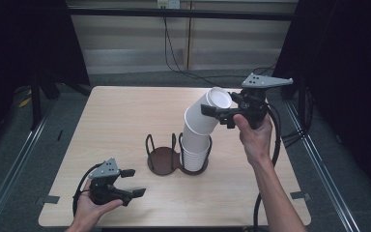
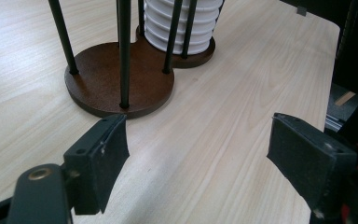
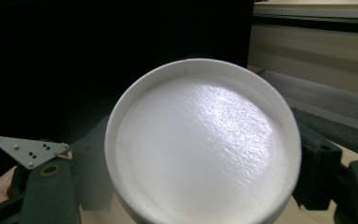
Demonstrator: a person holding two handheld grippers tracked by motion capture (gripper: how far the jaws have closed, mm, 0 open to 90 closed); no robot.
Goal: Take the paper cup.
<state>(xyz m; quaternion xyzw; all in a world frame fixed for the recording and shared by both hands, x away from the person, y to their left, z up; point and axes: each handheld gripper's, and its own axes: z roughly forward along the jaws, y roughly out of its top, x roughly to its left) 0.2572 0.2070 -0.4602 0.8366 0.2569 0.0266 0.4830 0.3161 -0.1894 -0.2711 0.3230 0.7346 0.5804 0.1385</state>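
A brown two-ring cup holder (image 1: 163, 160) with black wire posts stands mid-table. Its right ring holds a stack of upside-down white paper cups (image 1: 194, 153). The top white cup (image 1: 206, 112) leans to the right off the stack, its rim still over the cup below. My right gripper (image 1: 222, 115) is shut on this cup near its base. In the right gripper view the cup's round bottom (image 3: 203, 144) sits between the jaws. My left gripper (image 1: 133, 182) is open above the table's front left, with nothing between its pads (image 2: 102, 158), facing the holder's vacant left ring (image 2: 116, 84) and the stack (image 2: 182, 28).
The light wooden table (image 1: 125, 116) has bare room at the left and back. Black cables (image 1: 270, 145) trail from both grippers. Dark curtains flank the table, and a metal rail (image 1: 19, 150) runs along the floor on the left.
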